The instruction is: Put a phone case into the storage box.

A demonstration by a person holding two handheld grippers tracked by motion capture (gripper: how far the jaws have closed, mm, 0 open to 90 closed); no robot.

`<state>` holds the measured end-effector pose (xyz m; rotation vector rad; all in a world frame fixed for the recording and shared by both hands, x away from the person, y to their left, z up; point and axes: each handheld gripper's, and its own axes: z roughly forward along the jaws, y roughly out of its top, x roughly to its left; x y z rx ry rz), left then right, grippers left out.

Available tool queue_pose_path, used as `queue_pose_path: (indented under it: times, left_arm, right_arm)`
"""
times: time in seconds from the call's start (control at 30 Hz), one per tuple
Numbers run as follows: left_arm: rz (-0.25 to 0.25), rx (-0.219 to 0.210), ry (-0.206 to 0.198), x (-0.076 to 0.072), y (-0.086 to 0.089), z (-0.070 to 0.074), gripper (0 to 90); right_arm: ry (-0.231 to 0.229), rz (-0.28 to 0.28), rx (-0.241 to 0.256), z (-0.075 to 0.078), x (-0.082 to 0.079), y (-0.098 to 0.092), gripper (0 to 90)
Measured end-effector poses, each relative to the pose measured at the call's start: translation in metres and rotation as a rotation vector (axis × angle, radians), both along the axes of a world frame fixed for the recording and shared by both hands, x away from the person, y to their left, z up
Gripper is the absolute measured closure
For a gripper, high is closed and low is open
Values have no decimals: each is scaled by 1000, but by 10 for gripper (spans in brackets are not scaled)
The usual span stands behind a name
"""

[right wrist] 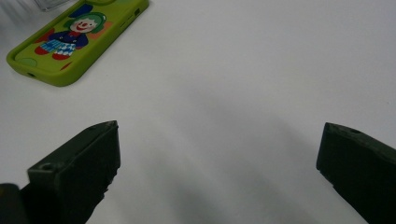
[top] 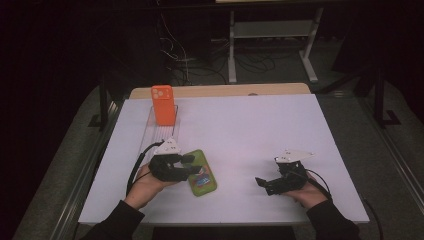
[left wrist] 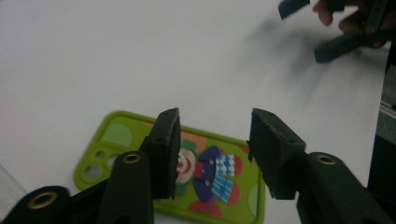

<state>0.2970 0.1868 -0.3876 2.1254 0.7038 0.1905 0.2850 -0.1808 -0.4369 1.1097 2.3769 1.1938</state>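
Note:
A green phone case with a clown picture (top: 201, 174) lies flat on the white table, left of centre near the front. My left gripper (top: 190, 160) hovers over its left edge, jaws open with nothing between them; in the left gripper view the case (left wrist: 212, 179) lies just below and beyond the gripper (left wrist: 213, 140). An orange phone case (top: 163, 104) stands upright in a clear rack at the back left. My right gripper (top: 264, 184) rests open near the front right, apart from the green case (right wrist: 74, 39), with bare table between its jaws (right wrist: 217, 158).
The clear plastic rack (top: 155, 134) runs along the table's left side from the orange case toward my left hand. A wooden strip (top: 220, 90) borders the table's far edge. Cables and a white frame (top: 272, 30) sit on the floor beyond. The table's middle is white and bare (top: 250, 130).

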Motion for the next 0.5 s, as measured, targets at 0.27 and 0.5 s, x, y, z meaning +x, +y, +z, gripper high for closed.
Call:
queue_pose_path:
  times: [0.27, 0.5]
  left_arm:
    - [-35, 89, 17, -13, -2, -17, 782]
    - [-32, 147, 50, -18, 8, -27, 893]
  right_arm:
    - [-7, -1, -3, 1, 0, 0, 0]
    - [-5, -2, -3, 2, 0, 0, 0]
